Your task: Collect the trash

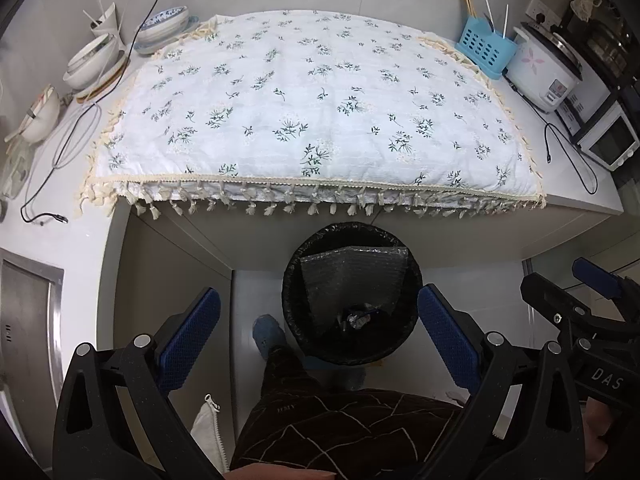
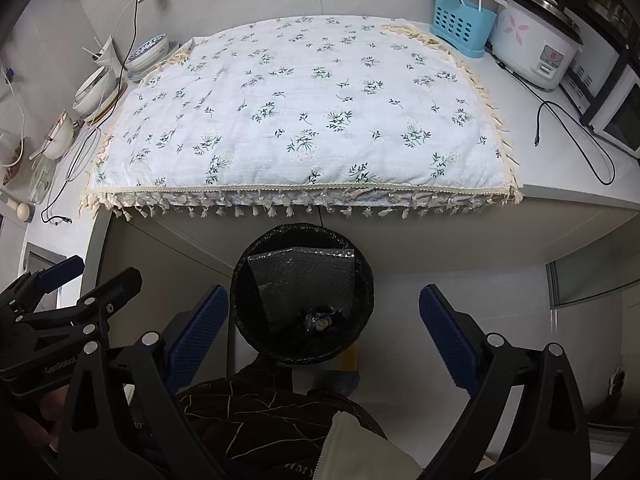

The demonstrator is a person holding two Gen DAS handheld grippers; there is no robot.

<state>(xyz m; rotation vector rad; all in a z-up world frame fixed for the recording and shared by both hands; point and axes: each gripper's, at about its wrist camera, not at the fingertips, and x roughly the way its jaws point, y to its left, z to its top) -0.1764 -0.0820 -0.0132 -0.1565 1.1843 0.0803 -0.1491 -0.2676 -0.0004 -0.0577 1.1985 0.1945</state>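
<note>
Both claws, left (image 1: 318, 336) and right (image 2: 324, 328), hang released and empty above your bin (image 1: 352, 292); the trash (image 1: 358, 320) lies inside it, straight ahead and below, slightly nearer your left

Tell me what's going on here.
A person stands at a counter holding two grippers, left gripper and right gripper; both are open and hold nothing. They hang above a black-lined trash bin on the floor, which already holds a bubble-wrap sheet and some small scraps. The floral cloth on the counter shows no trash.
</note>
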